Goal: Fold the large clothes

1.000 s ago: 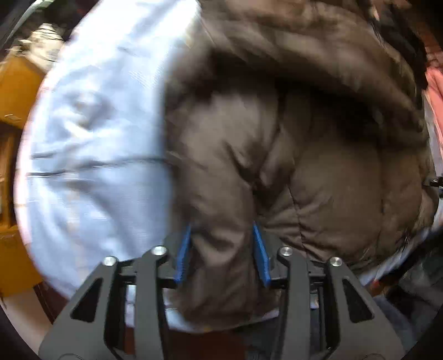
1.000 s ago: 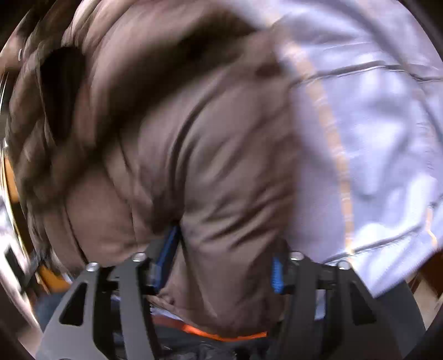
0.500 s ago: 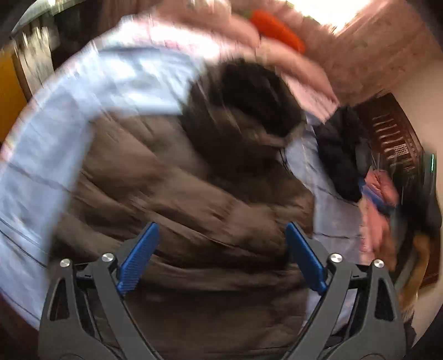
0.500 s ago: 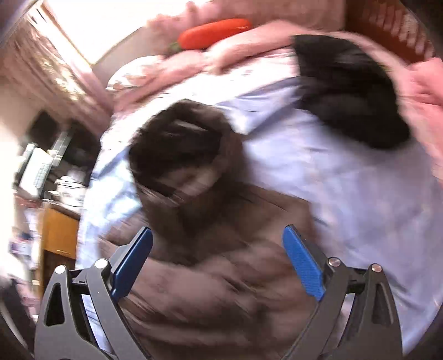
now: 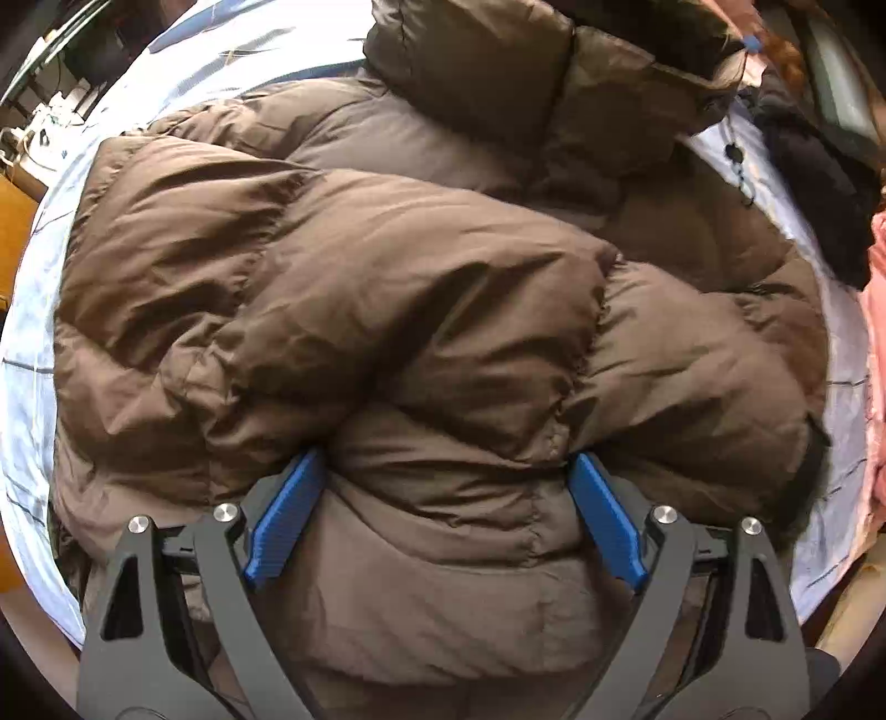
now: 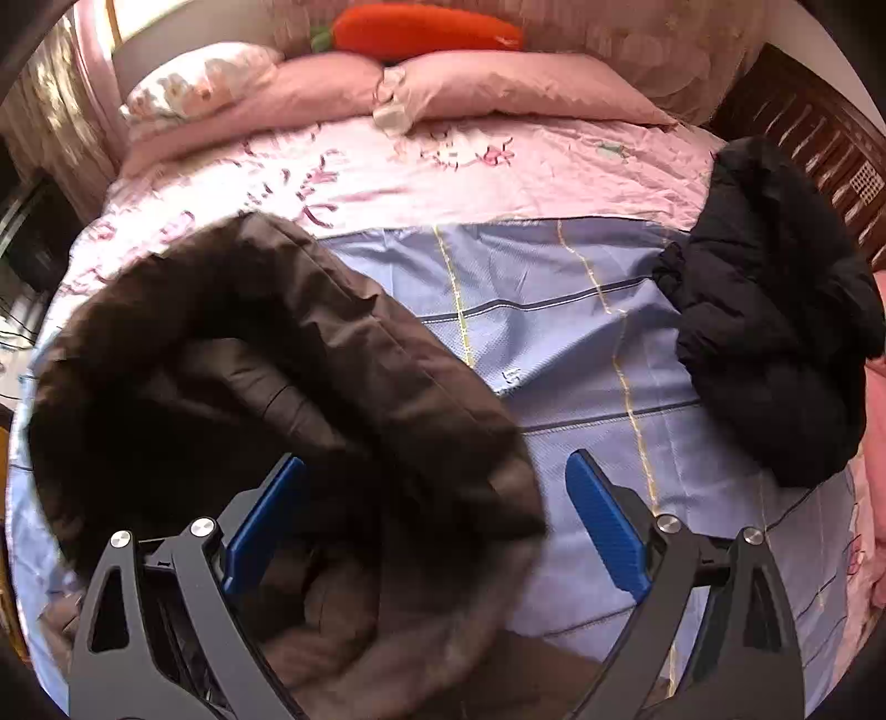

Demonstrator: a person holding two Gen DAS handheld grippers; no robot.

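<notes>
A brown puffer jacket lies bunched on a light blue sheet, with a sleeve folded across its body. My left gripper is open, its blue pads wide apart just above the jacket's lower part, gripping nothing. In the right wrist view the jacket's dark fur-trimmed hood fills the lower left. My right gripper is open above the hood's edge and the blue sheet, holding nothing.
A black jacket lies bunched at the right on the bed; it also shows in the left wrist view. Pink bedding, pink pillows and an orange carrot plush lie beyond. Wooden furniture stands at the left.
Both grippers were shut on the brown jacket a second ago. They have let go, opened wide and pulled back; the jacket now lies folded on the sheet.
</notes>
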